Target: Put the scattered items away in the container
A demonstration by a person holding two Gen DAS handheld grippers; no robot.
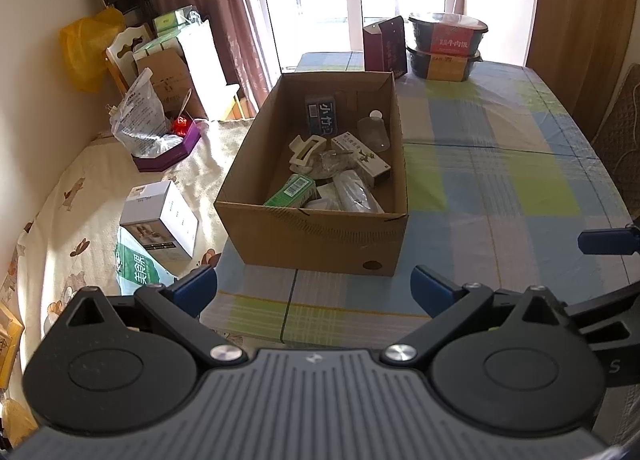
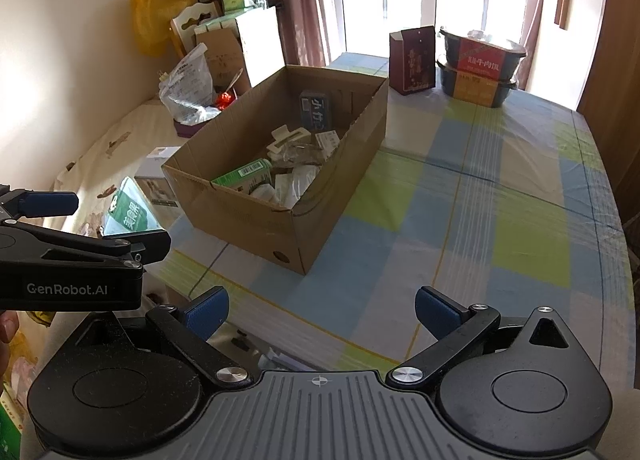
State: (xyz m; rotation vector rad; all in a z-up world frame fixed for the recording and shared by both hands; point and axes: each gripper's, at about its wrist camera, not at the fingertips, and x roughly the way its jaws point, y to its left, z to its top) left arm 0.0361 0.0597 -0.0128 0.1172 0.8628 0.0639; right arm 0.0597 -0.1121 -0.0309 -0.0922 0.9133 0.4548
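Note:
An open cardboard box point(image 1: 308, 236) point(image 2: 248, 212) stands on the checked tablecloth and holds several small items: a green carton point(image 1: 290, 190) point(image 2: 244, 174), a white hair claw point(image 1: 306, 150) point(image 2: 286, 140), a blue-grey packet point(image 1: 320, 116) point(image 2: 314, 110), a clear bottle point(image 1: 374, 132) and a white medicine box point(image 1: 360, 158). My left gripper point(image 1: 314, 288) hovers in front of the box's near wall, open and empty. My right gripper point(image 2: 320, 314) is open and empty too, near the box's front corner. The left gripper's body point(image 2: 72, 260) shows at the left of the right wrist view.
At the table's far end stand a dark red carton point(image 1: 386, 44) point(image 2: 414, 60) and two stacked black food bowls point(image 1: 446, 46) point(image 2: 478, 66). Left of the table, a patterned surface carries a white box point(image 1: 160, 220), a green pack point(image 1: 136, 264) and a purple tray with a plastic bag point(image 1: 160, 132).

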